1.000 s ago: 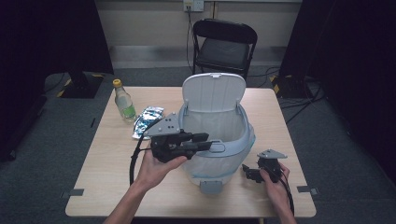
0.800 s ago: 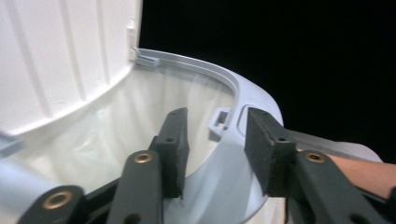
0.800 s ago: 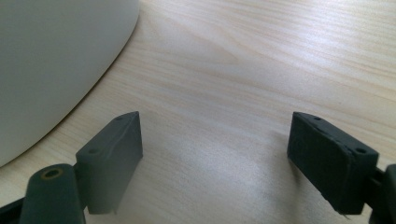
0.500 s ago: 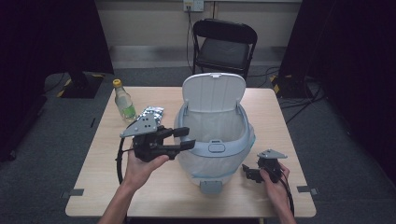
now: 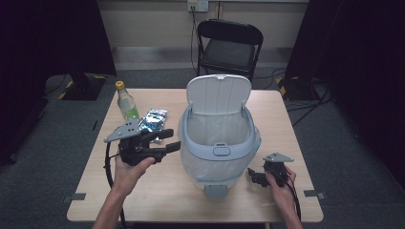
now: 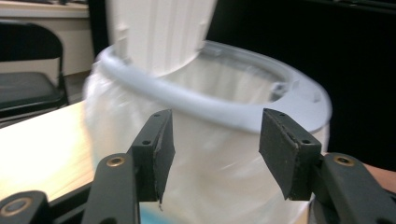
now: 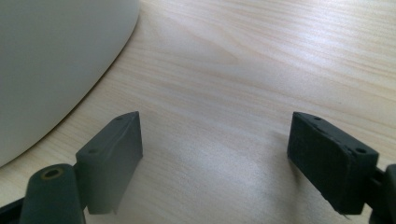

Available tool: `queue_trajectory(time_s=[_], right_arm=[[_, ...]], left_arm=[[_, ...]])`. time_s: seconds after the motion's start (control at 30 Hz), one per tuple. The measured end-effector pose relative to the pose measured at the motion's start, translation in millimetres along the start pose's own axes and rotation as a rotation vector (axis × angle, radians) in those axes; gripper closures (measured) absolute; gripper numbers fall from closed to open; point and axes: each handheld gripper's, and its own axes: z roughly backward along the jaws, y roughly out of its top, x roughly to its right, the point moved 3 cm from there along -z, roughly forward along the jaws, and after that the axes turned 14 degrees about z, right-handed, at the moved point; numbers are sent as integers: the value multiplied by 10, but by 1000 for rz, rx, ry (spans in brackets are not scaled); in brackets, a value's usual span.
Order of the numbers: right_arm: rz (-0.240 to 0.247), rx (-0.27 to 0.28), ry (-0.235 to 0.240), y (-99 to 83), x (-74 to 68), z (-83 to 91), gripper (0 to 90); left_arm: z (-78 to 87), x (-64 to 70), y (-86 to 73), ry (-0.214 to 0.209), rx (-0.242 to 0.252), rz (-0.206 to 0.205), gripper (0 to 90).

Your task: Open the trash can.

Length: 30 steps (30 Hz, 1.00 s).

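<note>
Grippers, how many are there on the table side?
2. The left gripper is held up beside the bin, jaws open. The right gripper sits low on the table at the bin's other side, jaws open.

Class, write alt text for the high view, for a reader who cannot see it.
A white bin with its lid raised stands on a wooden table. The left tool, open, is held beside it; the right tool rests low on the table. A bottle and a foil packet lie behind.
</note>
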Motion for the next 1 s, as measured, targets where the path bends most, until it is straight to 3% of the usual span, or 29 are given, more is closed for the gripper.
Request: queue_trajectory(time_s=[0.07,0.13,0.4,0.5,0.6,0.77,0.83,0.9,0.97,1.0], right_arm=[[0,0,0,0,0,0,171],[0,0,0,0,0,0,171],[-1,0,0,0,0,0,171],[0,0,0,0,0,0,170],[-1,0,0,0,0,-1,170],[-1,0,0,0,1,-1,170],[1,1,-1,1,2,-3,168],[1,1,-1,1,2,-3,168],[1,1,-2,1,2,-3,168],[1,1,-2,1,2,-3,168]], left_arm=[[4,-108,-44,15,-20,13,439],[4,-235,-112,64,-36,18,439],[24,-668,-300,178,-79,84,426],[7,-783,-344,233,-99,71,418],[-36,-906,-406,260,-139,65,415],[-171,-1183,-521,339,-212,63,415],[-221,-1300,-564,356,-222,86,415],[-270,-1397,-597,410,-237,111,407],[-324,-1453,-611,403,-230,139,367],[-353,-1483,-618,426,-241,121,367]])
